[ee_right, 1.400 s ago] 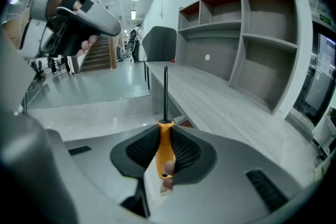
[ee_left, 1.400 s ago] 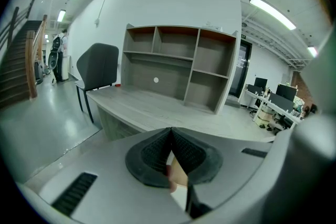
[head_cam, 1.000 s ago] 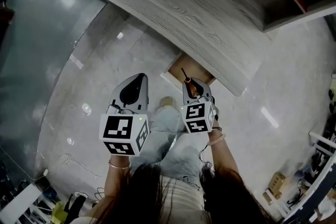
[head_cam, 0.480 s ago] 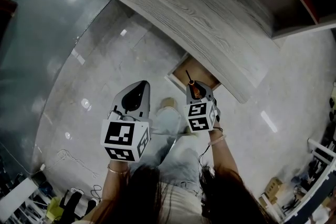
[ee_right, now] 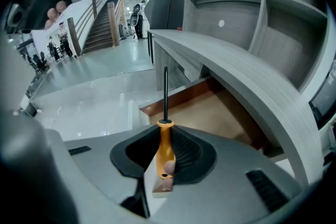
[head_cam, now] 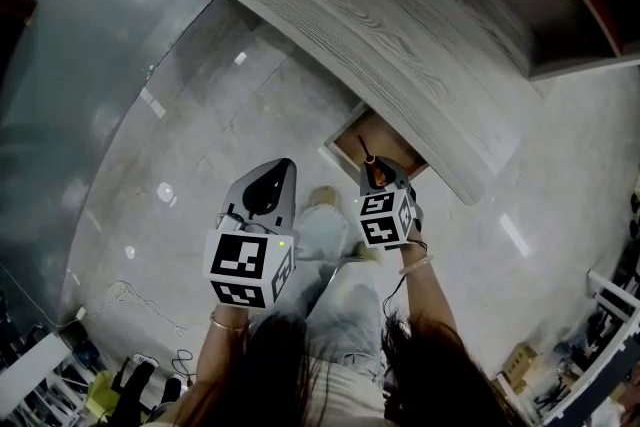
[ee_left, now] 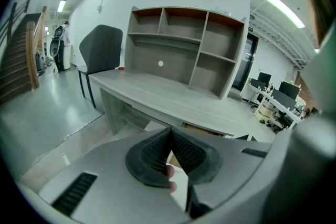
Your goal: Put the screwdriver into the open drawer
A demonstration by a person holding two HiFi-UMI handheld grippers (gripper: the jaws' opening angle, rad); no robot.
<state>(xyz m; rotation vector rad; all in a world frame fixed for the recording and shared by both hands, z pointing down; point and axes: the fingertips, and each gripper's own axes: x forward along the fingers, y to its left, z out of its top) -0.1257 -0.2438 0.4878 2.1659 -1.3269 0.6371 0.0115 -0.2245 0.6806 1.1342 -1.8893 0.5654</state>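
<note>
Head view looks down on the right gripper [head_cam: 376,178], clamped on the orange handle of the screwdriver [head_cam: 369,161], close to the open drawer [head_cam: 345,144] that juts from under the grey desk [head_cam: 380,25]. Right gripper view has the black shaft pointing straight out from the jaws toward the drawer, where only a bare brown bottom shows, partly hidden under the desk. Left gripper [head_cam: 268,185], beside the right one over the floor, has its jaws pressed together with nothing between them.

Left tool [head_cam: 284,164], right tool [head_cam: 375,166]: grey, black-white square markers.
</note>
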